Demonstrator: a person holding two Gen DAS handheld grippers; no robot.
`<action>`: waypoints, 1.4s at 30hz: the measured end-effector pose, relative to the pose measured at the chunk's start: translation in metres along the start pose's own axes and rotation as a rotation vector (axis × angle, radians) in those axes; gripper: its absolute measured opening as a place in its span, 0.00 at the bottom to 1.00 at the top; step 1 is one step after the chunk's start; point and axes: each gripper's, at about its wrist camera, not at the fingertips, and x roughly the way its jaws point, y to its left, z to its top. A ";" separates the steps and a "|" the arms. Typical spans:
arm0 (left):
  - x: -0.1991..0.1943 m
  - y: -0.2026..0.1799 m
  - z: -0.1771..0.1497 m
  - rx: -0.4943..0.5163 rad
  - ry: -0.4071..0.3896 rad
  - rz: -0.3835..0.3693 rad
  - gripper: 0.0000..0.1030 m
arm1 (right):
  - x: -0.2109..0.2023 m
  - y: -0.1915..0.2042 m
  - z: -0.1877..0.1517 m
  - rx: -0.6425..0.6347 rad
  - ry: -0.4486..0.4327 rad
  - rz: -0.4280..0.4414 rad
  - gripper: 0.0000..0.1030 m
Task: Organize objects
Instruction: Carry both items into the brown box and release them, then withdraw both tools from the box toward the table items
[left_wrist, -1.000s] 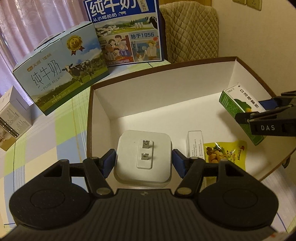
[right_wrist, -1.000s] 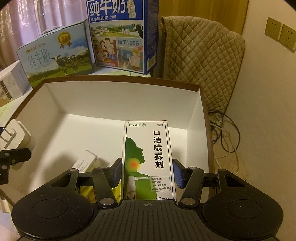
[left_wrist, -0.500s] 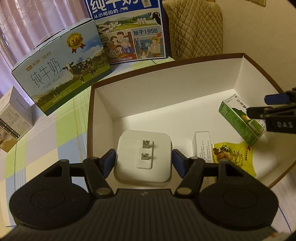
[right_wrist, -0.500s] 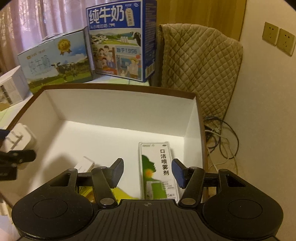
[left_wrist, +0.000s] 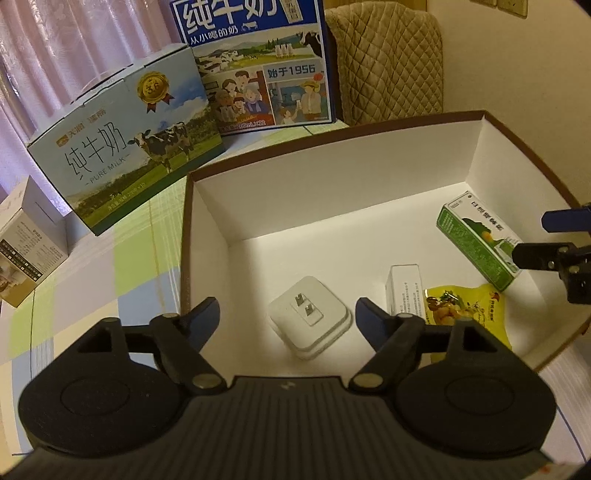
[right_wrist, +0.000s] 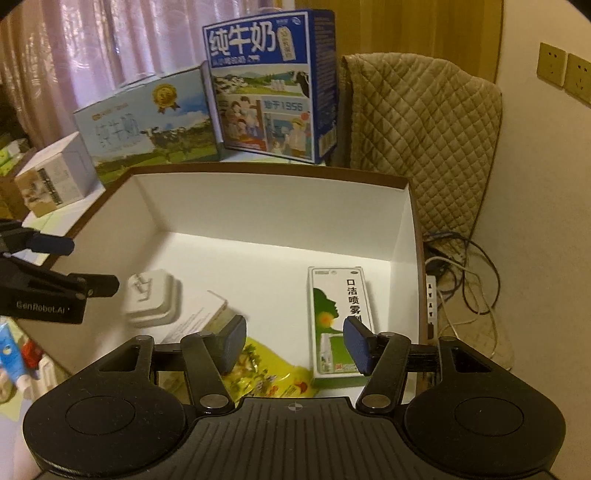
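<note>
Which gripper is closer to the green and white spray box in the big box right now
Right. The right gripper hangs open just above the spray box's near end; the left gripper is across the box, over the white charger.

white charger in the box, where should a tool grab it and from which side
Grip the white charger across its two flat side walls, coming straight down from above. It lies flat on the box floor with its metal prongs pointing up, so the top face offers little purchase. The left tool hangs open over it. The side facing the small white carton looks tighter.
</note>
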 end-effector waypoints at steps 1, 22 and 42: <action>-0.004 0.002 -0.001 -0.001 -0.003 -0.004 0.78 | -0.004 0.000 -0.001 -0.002 -0.004 0.008 0.55; -0.095 0.014 -0.022 -0.065 -0.080 -0.107 0.84 | -0.077 0.017 -0.021 0.001 -0.066 0.086 0.60; -0.178 0.056 -0.112 -0.192 -0.112 -0.126 0.85 | -0.121 0.095 -0.060 -0.046 -0.085 0.247 0.63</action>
